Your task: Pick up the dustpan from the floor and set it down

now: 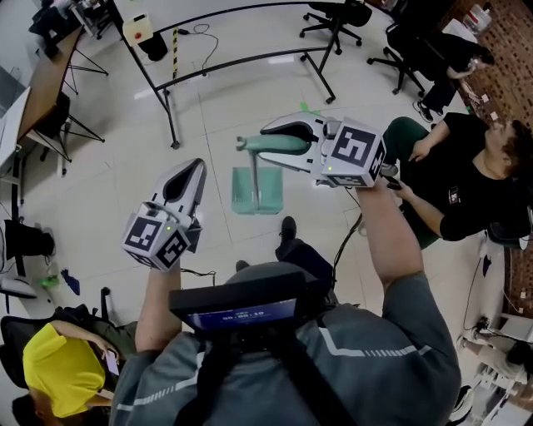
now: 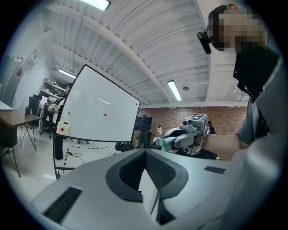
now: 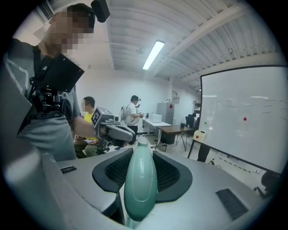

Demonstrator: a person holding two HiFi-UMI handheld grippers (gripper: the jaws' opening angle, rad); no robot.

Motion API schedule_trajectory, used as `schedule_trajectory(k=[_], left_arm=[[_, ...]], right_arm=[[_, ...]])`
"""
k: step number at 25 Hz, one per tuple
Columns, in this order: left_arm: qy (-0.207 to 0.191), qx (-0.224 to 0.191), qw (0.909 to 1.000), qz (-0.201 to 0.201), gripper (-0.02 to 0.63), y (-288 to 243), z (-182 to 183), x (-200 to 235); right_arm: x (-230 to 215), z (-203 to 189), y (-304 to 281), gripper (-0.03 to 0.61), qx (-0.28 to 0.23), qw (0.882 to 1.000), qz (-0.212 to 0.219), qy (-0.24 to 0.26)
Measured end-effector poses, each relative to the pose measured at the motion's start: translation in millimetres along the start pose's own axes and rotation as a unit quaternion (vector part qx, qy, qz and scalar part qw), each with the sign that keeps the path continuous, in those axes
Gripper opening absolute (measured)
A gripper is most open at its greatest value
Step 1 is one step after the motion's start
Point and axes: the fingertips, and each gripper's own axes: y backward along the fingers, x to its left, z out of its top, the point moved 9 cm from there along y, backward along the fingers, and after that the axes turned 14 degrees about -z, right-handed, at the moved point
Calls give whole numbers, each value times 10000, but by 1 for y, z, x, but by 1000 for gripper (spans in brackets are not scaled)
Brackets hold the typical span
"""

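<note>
In the head view my right gripper [image 1: 271, 143] is shut on the pale green handle [image 1: 248, 143] of the dustpan. The translucent green pan [image 1: 256, 193] hangs below it, clear of the floor. The right gripper view shows the rounded handle [image 3: 140, 184] lying between the two dark pads [image 3: 168, 173]. My left gripper [image 1: 196, 166] is lower left of the dustpan and apart from it. Its tips meet with nothing between them [image 2: 145, 152]. From the left gripper view the right gripper [image 2: 171, 140] and the green handle [image 2: 161, 143] appear ahead.
A whiteboard on a black tube stand [image 1: 241, 62] is just beyond the dustpan. Office chairs [image 1: 337, 17] stand at the back. A person in black [image 1: 466, 175] sits at the right, another in yellow [image 1: 62, 366] at lower left. A desk [image 1: 46, 75] is at far left.
</note>
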Motion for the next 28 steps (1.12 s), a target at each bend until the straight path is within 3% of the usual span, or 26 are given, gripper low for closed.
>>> schedule_trajectory(k=[5, 13, 21, 28], left_arm=[[-73, -2, 9994, 329, 35, -66, 5, 44], [-90, -111, 9955, 941, 35, -150, 33, 130], [356, 136, 9968, 708, 35, -180, -4, 249], [497, 248, 9959, 713, 35, -193, -15, 312]], right_arm=[[-63, -19, -12, 175, -209, 9992, 306, 123], [-178, -51, -68, 175, -77, 9970, 707, 295], [-248, -106, -153, 175, 202, 9981, 573, 71], [-290, -126, -192, 175, 233, 9978, 606, 151]])
